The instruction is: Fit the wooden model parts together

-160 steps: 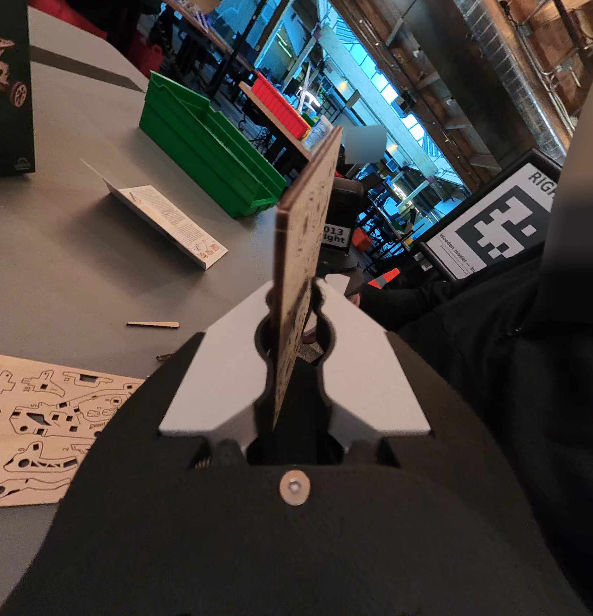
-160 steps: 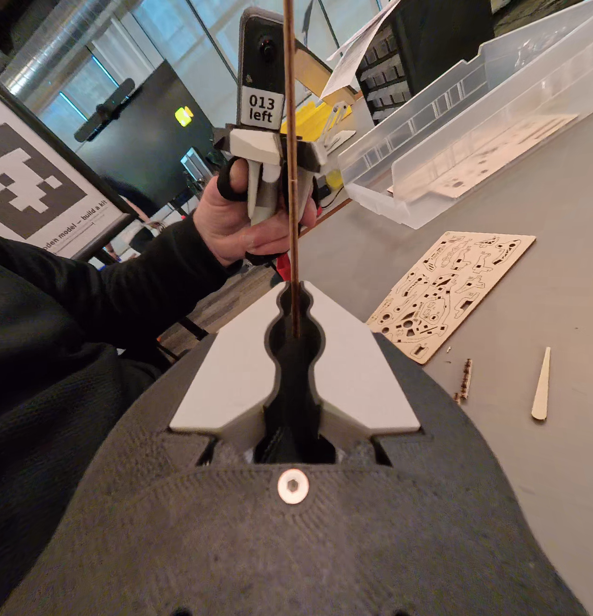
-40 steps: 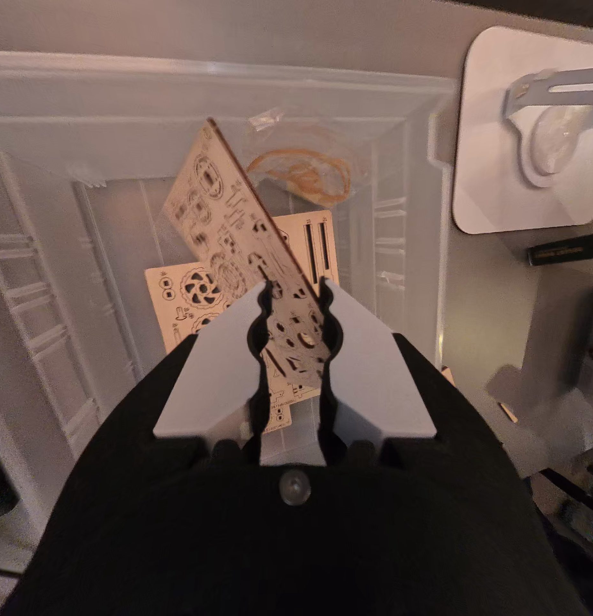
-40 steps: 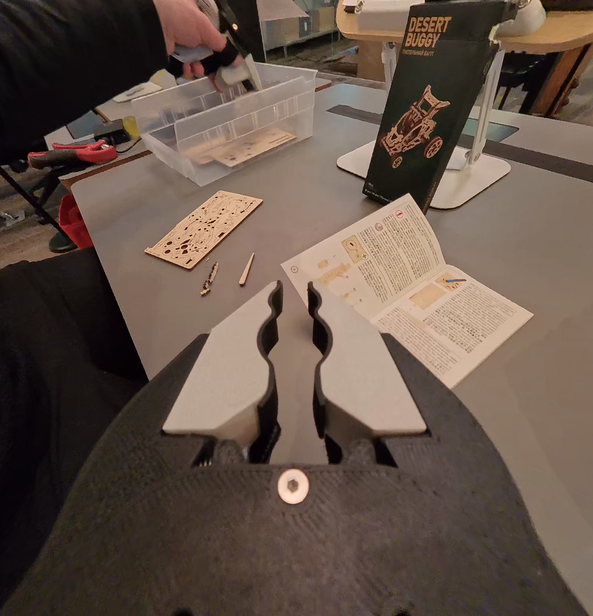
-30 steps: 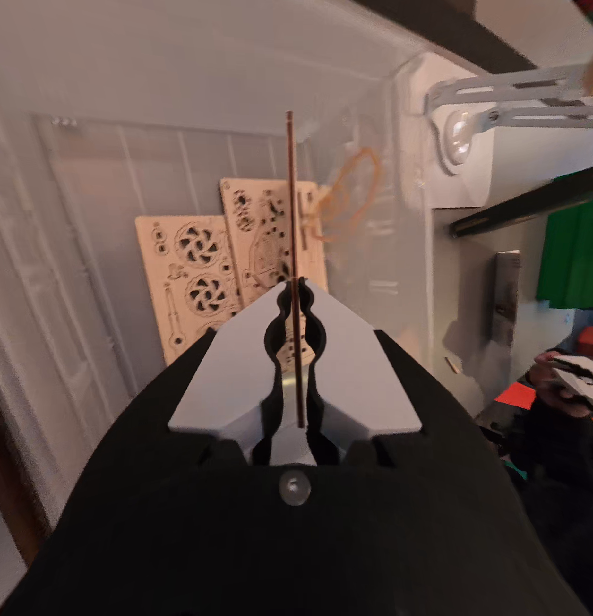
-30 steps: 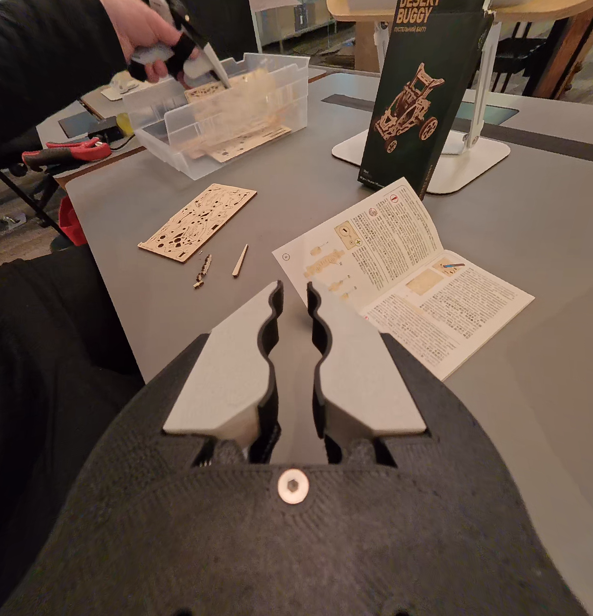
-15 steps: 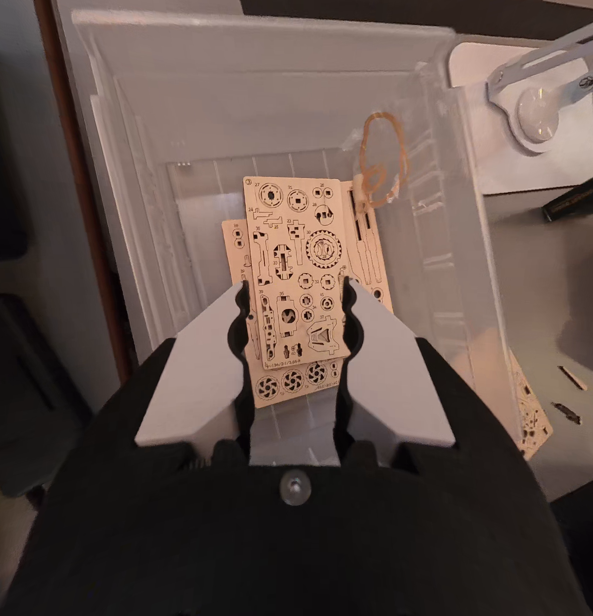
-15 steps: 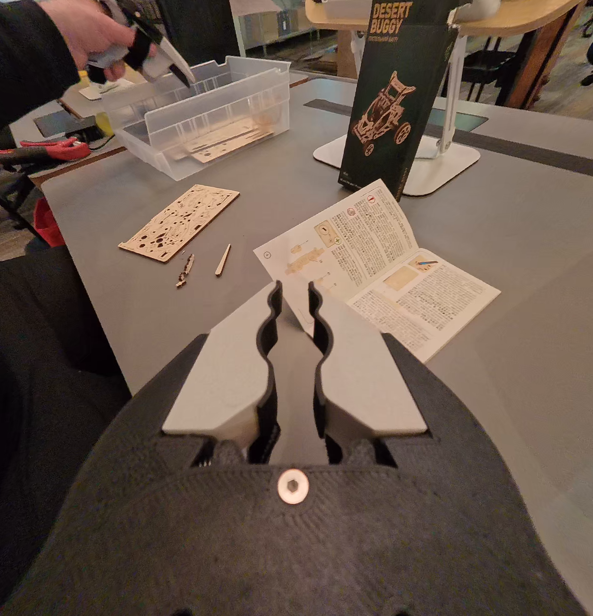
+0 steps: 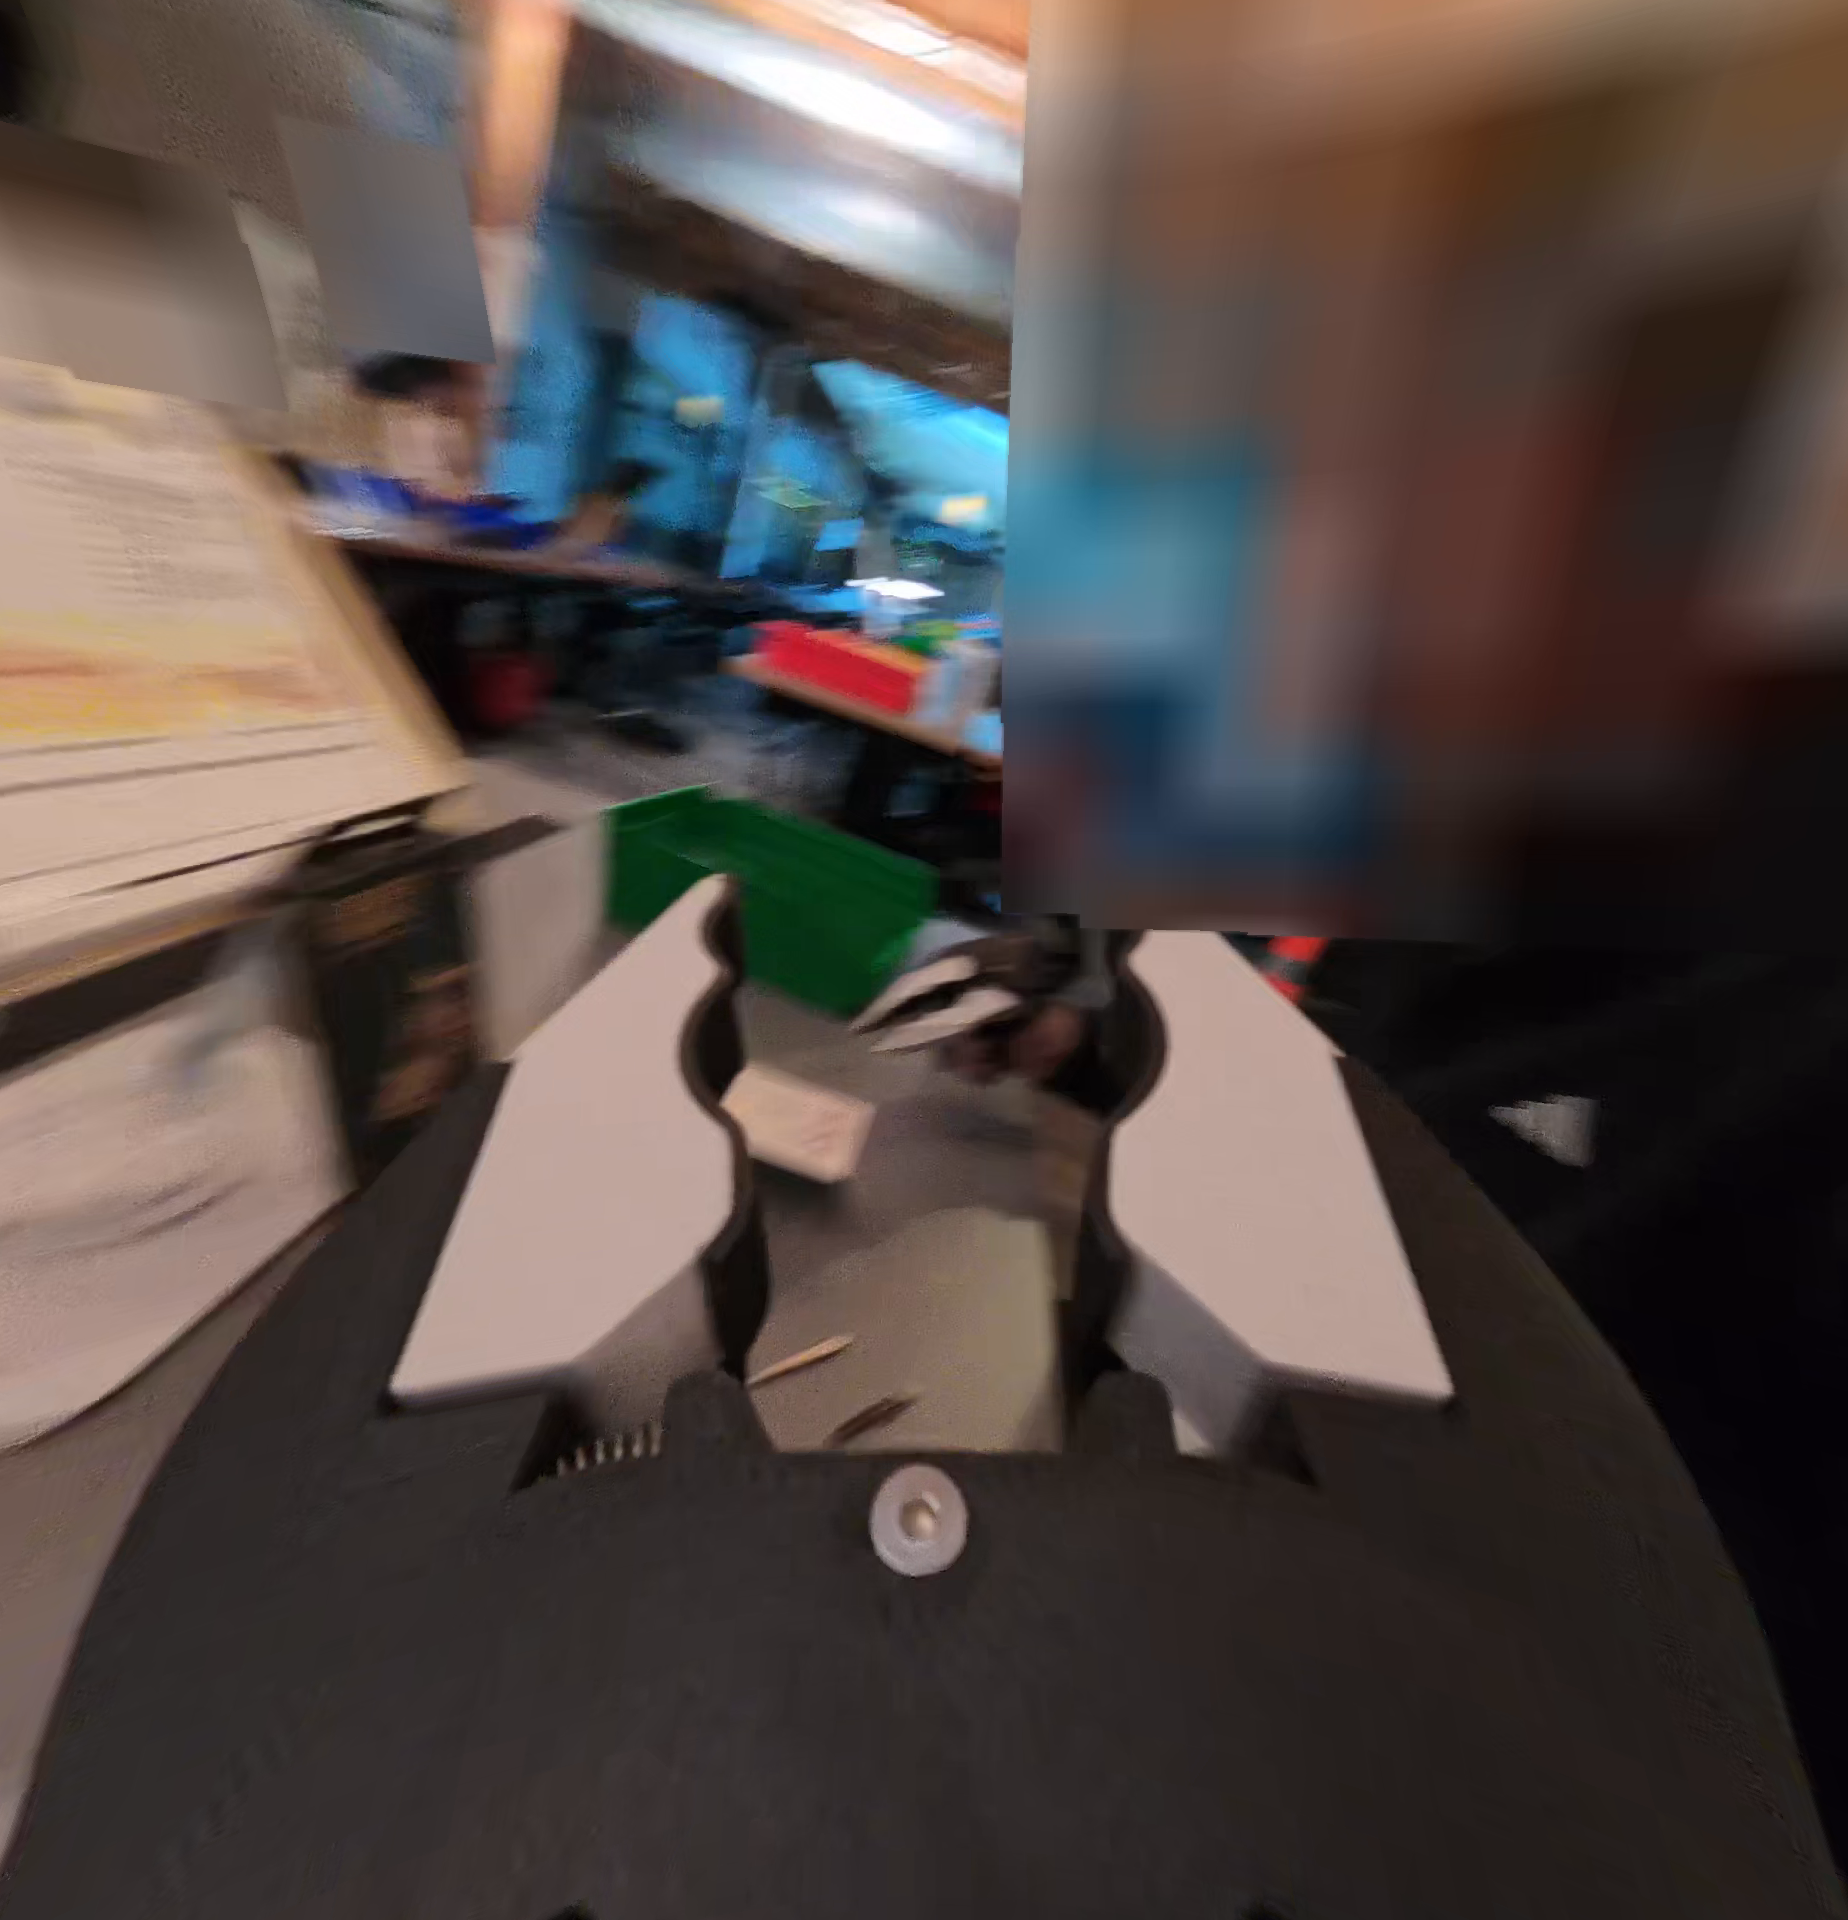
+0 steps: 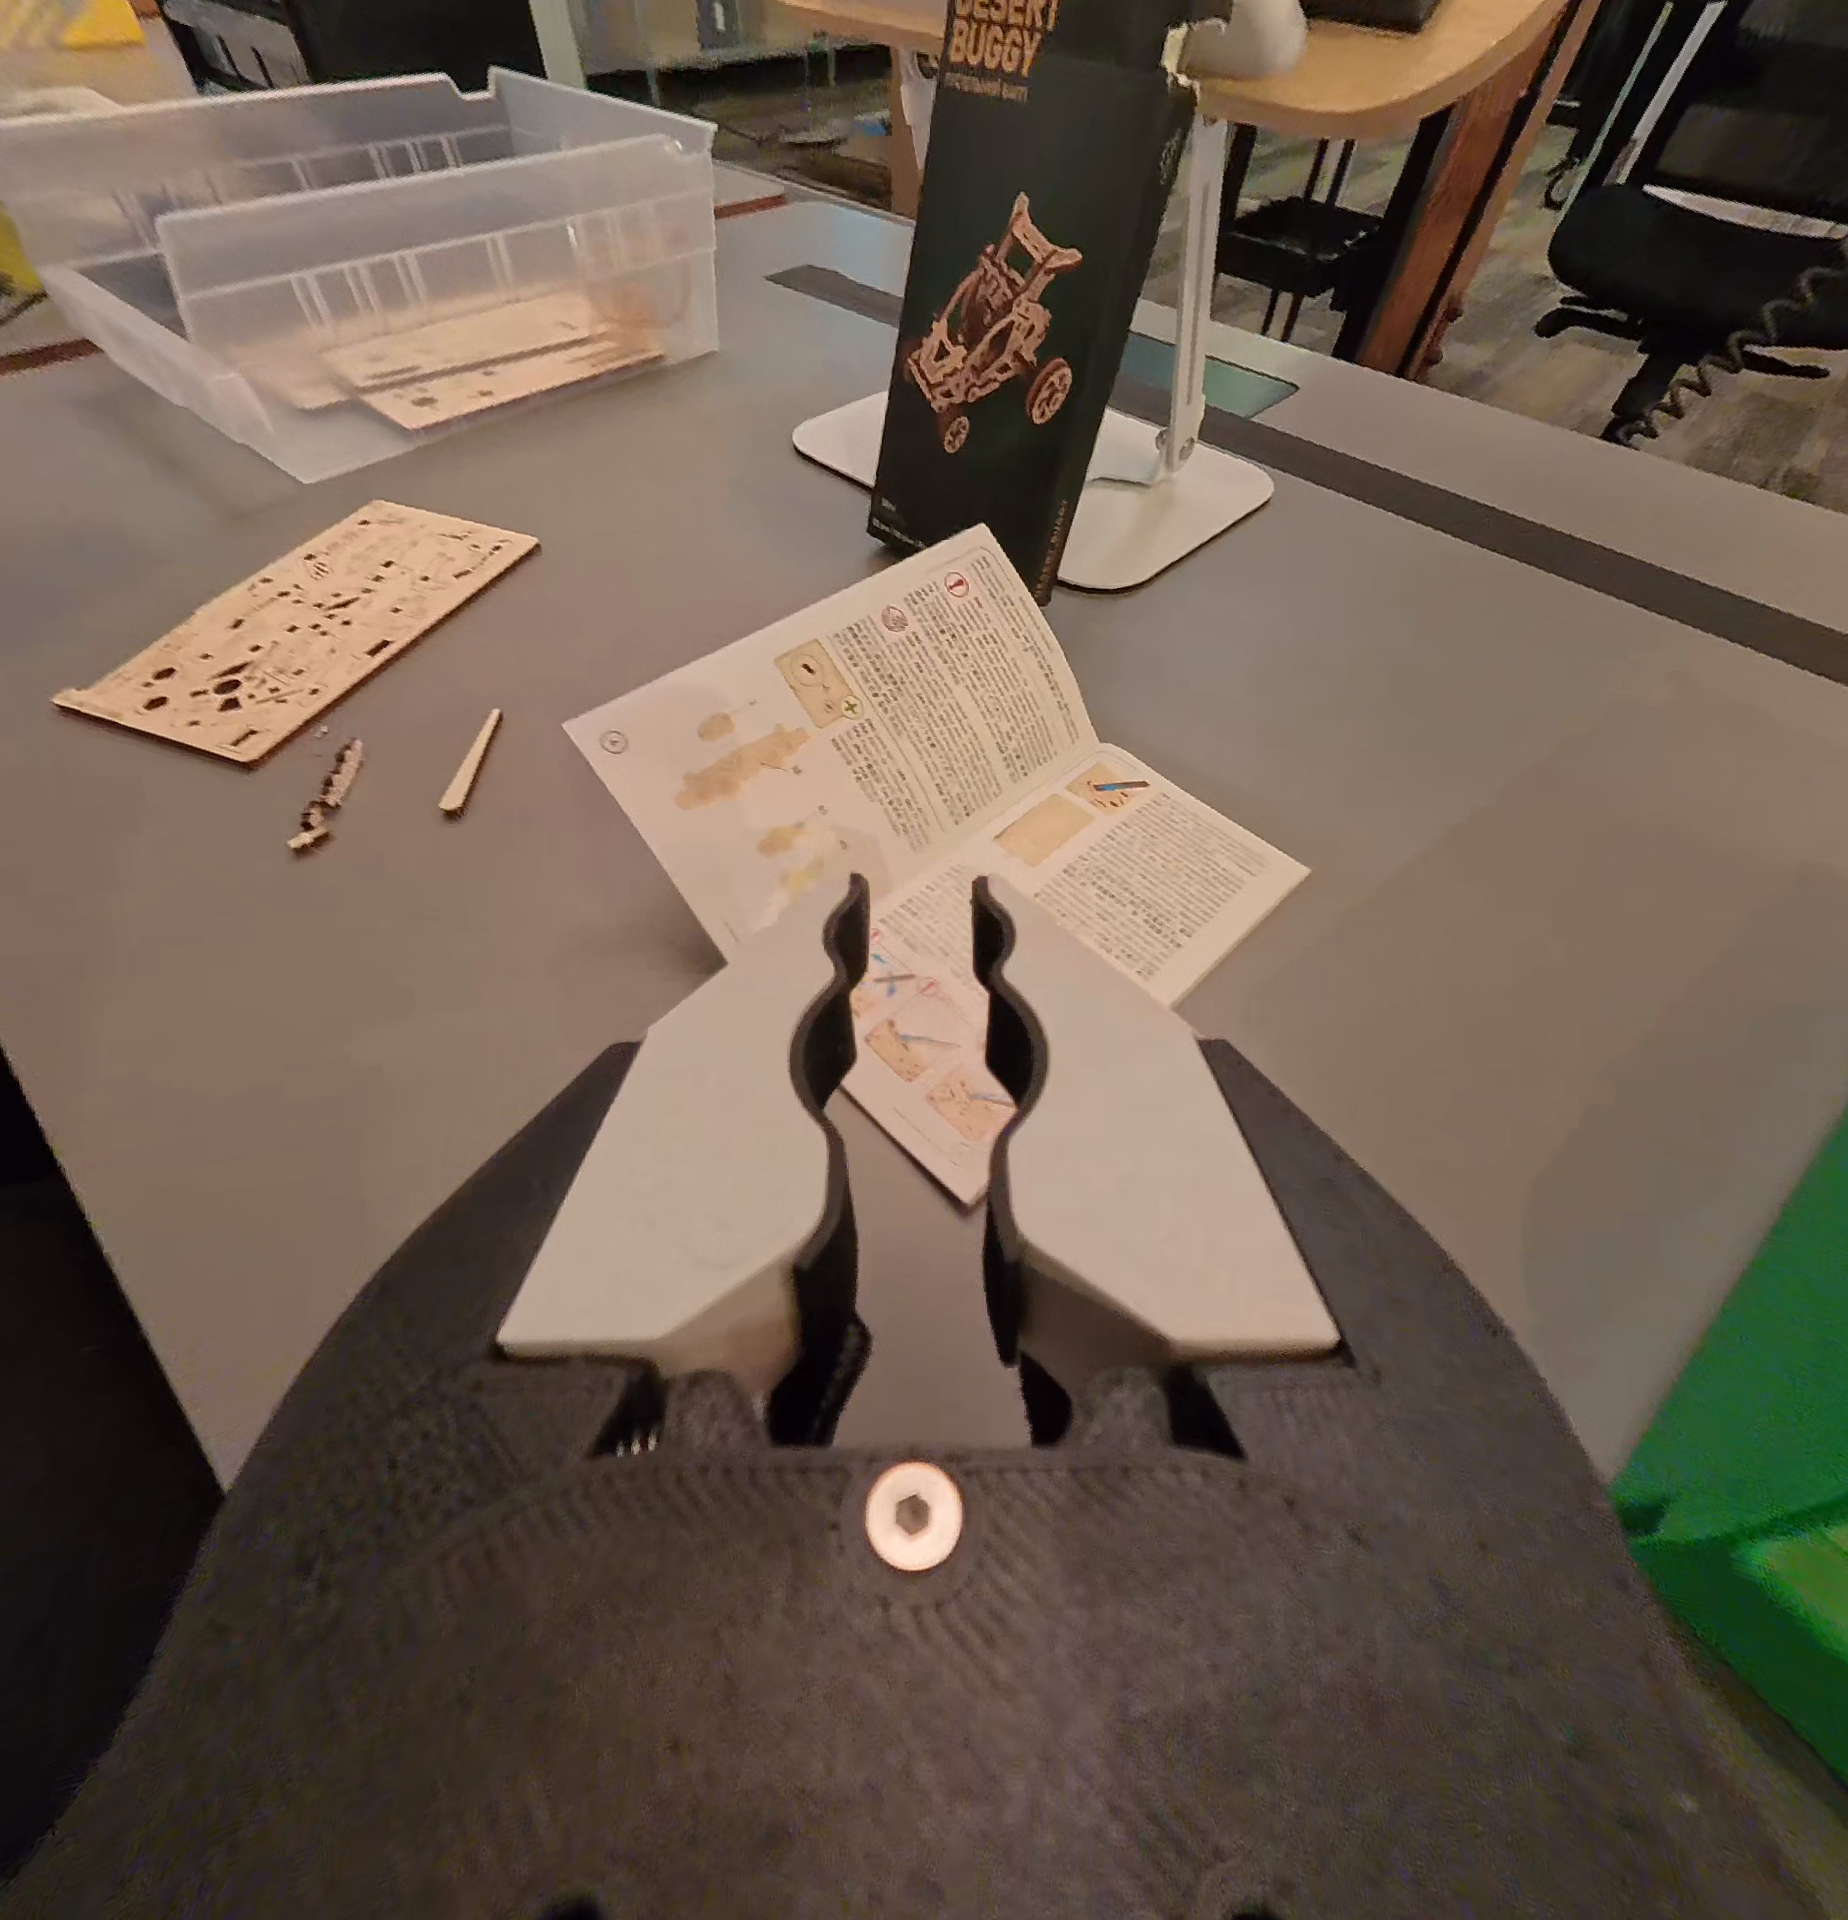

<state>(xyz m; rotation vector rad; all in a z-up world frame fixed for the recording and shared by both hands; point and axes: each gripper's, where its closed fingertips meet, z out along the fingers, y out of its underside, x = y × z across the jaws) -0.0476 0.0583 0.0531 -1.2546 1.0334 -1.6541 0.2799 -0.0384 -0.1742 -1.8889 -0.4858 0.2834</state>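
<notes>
Both empty: left gripper (image 9: 925, 925) gaping, right gripper (image 10: 912, 899) ajar over open paper instruction booklet (image 10: 941, 748); could snag pages.

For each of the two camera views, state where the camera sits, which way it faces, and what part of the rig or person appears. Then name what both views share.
Left wrist view: behind the open, bare left tongs, sweeping blurred over the table toward the green bin; the right tongs show.
Right wrist view: behind the open, bare right tongs, angled down at the booklet.
Shared: grey table, green bin, booklet.

Both wrist views look low across the grey table (image 10: 1522, 831).
</notes>
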